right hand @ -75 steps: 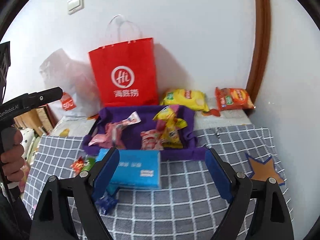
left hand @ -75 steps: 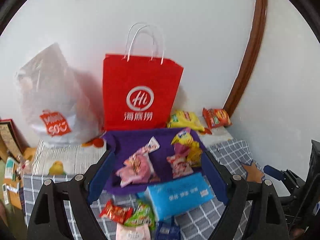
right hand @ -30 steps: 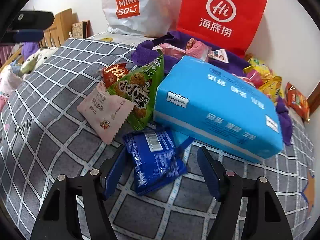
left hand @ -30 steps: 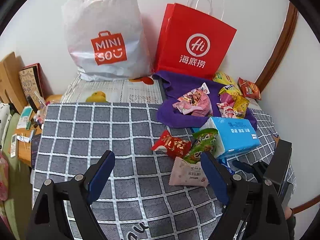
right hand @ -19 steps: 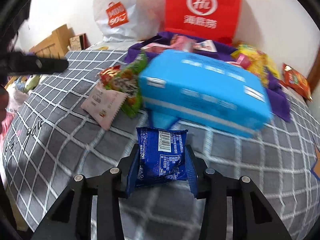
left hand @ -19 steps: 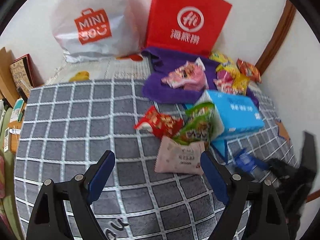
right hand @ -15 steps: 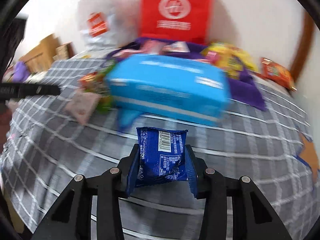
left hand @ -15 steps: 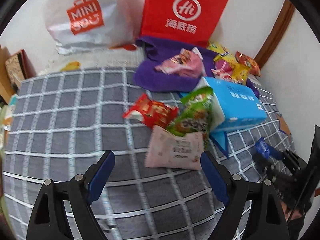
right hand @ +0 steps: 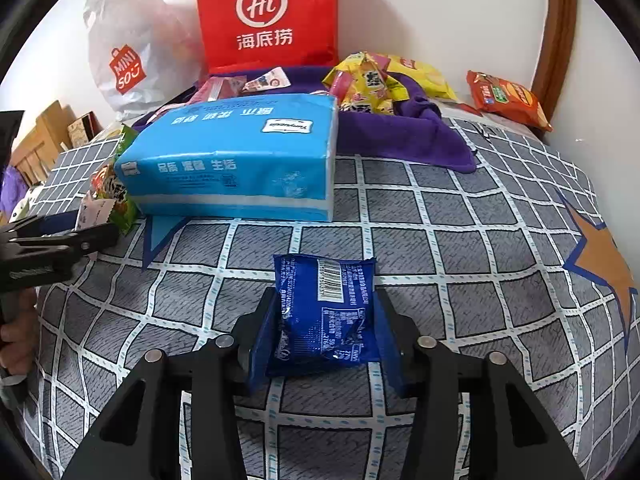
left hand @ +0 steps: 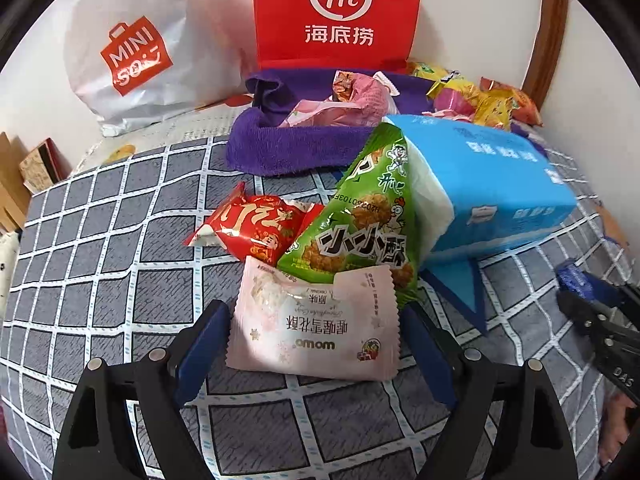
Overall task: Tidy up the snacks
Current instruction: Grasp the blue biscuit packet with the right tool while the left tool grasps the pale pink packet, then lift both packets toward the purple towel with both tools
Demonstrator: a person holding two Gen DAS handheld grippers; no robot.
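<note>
My left gripper is open, its blue fingers on either side of a pink snack packet lying on the checked cloth. A green snack bag and a red packet lie just behind it. My right gripper is shut on a blue snack packet, held a little above the cloth. The purple towel holds pink and yellow snacks at the back.
A blue tissue pack lies in front of the towel. A red paper bag and a white Miniso bag stand against the wall. Orange chips lie at the back right. The right gripper shows in the left wrist view.
My right gripper closed on the blue packet and lifted it away from the tissue pack. My left gripper came down around the pink packet.
</note>
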